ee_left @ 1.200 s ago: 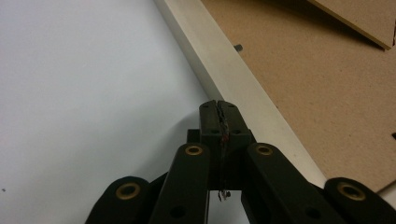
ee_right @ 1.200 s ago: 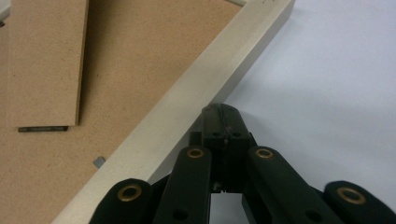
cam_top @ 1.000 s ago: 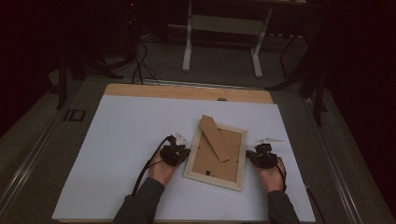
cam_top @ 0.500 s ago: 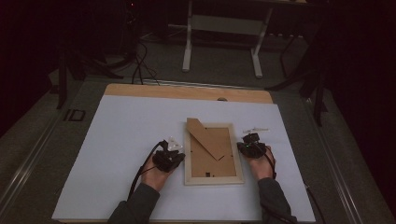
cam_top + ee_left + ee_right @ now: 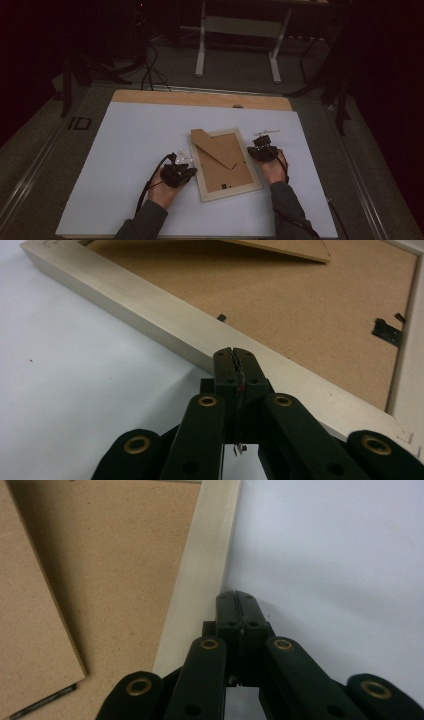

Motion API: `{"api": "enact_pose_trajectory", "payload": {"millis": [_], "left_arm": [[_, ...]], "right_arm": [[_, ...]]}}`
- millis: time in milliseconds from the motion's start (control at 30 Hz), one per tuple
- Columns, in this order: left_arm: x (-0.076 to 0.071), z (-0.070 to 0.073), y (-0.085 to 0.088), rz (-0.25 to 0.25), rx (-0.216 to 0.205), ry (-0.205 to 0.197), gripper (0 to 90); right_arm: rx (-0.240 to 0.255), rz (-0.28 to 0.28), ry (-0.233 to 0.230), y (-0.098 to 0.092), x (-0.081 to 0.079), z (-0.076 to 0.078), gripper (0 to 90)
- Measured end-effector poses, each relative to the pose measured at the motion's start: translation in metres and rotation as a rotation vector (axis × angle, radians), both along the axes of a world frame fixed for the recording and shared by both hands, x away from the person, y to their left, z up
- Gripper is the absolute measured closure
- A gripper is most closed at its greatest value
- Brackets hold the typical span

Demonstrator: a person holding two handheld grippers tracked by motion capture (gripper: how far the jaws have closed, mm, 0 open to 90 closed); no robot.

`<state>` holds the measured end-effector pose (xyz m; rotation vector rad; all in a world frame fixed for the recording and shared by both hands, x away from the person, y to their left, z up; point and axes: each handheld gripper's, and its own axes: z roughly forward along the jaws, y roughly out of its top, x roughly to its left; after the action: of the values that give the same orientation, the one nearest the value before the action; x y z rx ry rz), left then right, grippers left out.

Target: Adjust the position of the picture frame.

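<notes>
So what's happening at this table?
A person holds a gripper in each hand, one on either side of a picture frame lying face down on the white table. Both the left gripper and the right gripper have shut jaws, tips at the frame's wooden edges, apparently nudging it. Its stand points up.

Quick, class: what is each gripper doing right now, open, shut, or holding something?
Left gripper: shut, holding nothing, tips against the picture frame's edge.
Right gripper: shut, holding nothing, tips at the frame's opposite edge.
</notes>
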<state>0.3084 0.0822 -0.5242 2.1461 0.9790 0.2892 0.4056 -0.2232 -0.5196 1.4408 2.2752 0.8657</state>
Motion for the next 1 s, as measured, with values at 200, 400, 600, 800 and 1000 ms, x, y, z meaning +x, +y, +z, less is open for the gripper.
{"api": "enact_pose_trajectory", "payload": {"millis": [200,400,600,800,1000], "left_arm": [[-0.007,0.000,-0.002,-0.013,0.003,-0.001,90.0],[-0.011,-0.001,-0.003,-0.021,0.007,-0.002,90.0],[-0.017,-0.001,-0.004,-0.024,-0.002,0.006,90.0],[-0.024,-0.003,-0.005,-0.033,-0.022,0.006,90.0],[-0.029,-0.004,-0.006,-0.035,-0.027,0.002,90.0]], "right_arm": [[-0.015,-0.007,0.007,0.007,0.006,0.001,90.0],[-0.013,-0.003,0.015,0.009,0.010,0.002,90.0],[-0.027,-0.002,0.022,0.015,0.014,0.003,90.0],[-0.012,-0.017,0.023,0.019,0.017,0.002,90.0],[-0.009,-0.024,0.016,0.022,0.017,0.001,90.0]]}}
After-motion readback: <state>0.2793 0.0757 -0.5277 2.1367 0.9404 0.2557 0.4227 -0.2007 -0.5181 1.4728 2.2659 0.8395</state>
